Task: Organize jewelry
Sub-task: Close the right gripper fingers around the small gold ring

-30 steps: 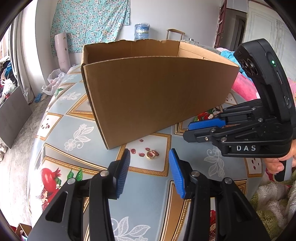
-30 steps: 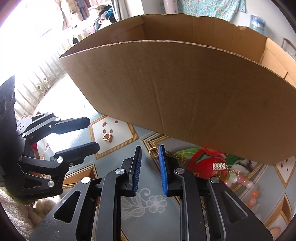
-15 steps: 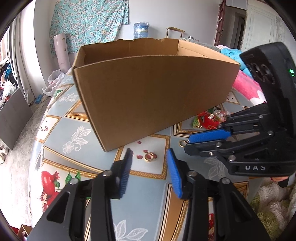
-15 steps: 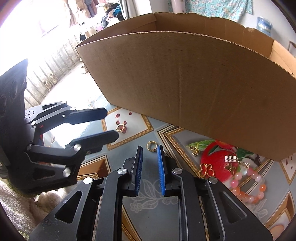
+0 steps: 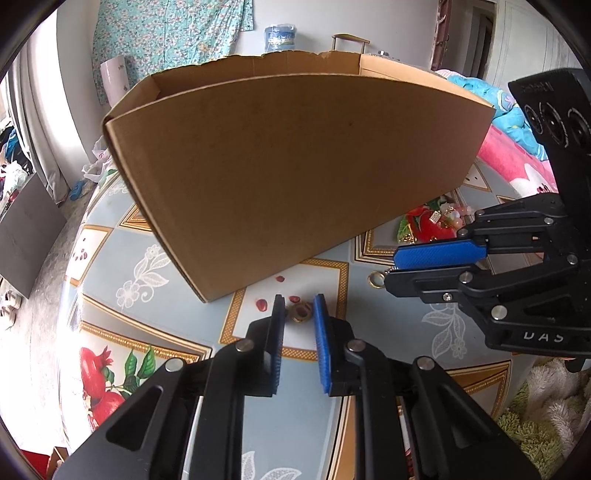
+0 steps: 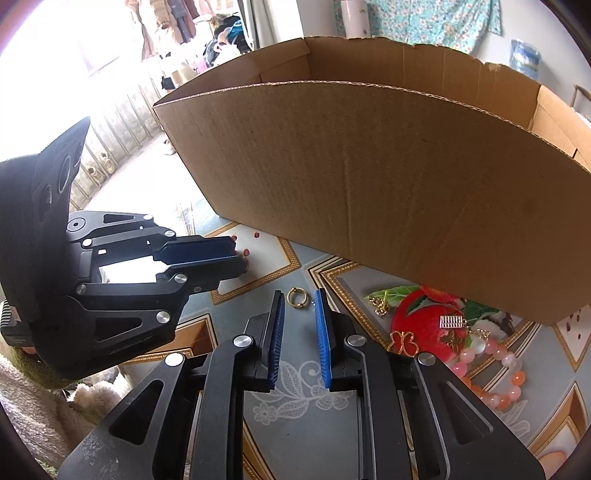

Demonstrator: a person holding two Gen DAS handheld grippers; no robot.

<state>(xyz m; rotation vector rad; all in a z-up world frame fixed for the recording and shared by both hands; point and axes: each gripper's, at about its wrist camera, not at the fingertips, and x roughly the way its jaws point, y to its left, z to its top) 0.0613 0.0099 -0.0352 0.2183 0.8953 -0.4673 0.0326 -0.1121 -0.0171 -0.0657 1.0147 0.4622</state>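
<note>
Cardboard box [image 5: 295, 166] walling off the table behind, left gripper [image 5: 300, 308] just narrowed around gold ring [image 5: 301, 311], right gripper [image 6: 300, 295] narrow, empty

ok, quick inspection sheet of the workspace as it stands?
Surface: patterned tablecloth, fruit prints.
Job's things: gold ring, gold hoop, bead bracelet, gold charms on the cloth; cardboard box behind.
Clutter: nothing seen.
Grippers: left hand-held gripper has just been closing, ring between jaws, not pinched; right hand-held gripper open, hoop at its tips.
Cables: nothing seen.
Surroundings: floral curtain, water jug.
</note>
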